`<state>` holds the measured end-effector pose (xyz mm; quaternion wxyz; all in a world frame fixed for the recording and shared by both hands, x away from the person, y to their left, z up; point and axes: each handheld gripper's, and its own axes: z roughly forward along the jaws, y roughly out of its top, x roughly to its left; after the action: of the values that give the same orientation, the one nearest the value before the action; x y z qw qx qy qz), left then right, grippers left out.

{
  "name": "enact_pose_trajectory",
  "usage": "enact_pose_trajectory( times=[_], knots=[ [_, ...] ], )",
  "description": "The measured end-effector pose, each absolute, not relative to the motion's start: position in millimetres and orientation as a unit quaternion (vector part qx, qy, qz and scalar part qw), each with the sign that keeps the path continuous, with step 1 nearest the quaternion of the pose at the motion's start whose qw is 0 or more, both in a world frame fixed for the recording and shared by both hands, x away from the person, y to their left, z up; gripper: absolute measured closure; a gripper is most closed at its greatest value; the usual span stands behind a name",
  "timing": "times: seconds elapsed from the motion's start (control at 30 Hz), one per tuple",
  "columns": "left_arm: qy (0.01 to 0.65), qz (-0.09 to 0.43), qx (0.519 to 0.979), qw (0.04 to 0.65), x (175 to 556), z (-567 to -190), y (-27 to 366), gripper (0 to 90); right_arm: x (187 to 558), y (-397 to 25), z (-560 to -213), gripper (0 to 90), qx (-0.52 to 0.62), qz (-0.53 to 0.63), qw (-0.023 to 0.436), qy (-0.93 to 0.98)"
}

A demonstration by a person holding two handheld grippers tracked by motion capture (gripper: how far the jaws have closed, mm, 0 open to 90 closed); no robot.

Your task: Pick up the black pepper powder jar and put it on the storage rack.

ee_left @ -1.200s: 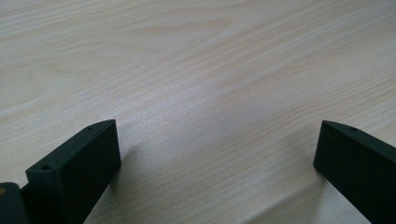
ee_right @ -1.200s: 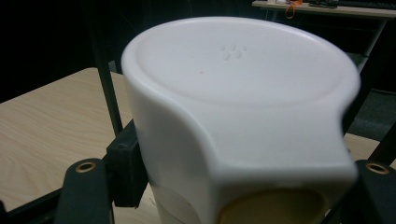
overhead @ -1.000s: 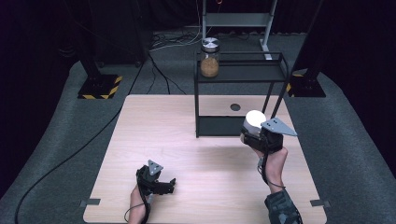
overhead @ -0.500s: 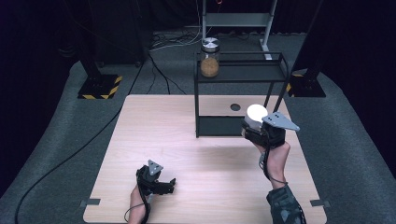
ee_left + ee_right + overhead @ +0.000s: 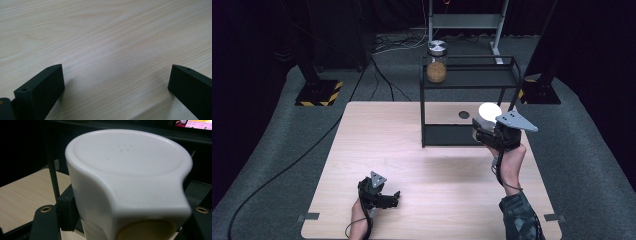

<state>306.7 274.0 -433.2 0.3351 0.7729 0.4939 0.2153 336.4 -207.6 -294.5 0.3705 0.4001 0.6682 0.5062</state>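
A white mug sits bottom-up between the jaws of my right gripper, which is shut on it. From above, the mug shows as a white disc in front of my right gripper, raised over the table's right side beside the black metal shelf frame. A glass jar with brown contents and a metal lid stands on the frame's top left corner. My left gripper rests near the front edge of the wooden table. Its jaws stand wide apart over bare wood, left gripper open and holding nothing.
A round dark hole is set in the tabletop under the frame. Black stands with yellow-black striped bases sit on the grey floor behind the table. A cable runs across the floor at left.
My right gripper has lifted the white mug up and a little farther toward the shelf frame. The left gripper has stayed where it was.
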Motion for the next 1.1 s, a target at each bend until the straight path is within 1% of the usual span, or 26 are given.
enact_pose_trajectory(
  times=[1.1],
  knots=[
    [0.488, 0.213, 0.777, 0.335, 307, -433, 275, 0.1, 335, -222, -234, 29.8, 0.385, 0.503, 0.411, 0.656]
  ],
)
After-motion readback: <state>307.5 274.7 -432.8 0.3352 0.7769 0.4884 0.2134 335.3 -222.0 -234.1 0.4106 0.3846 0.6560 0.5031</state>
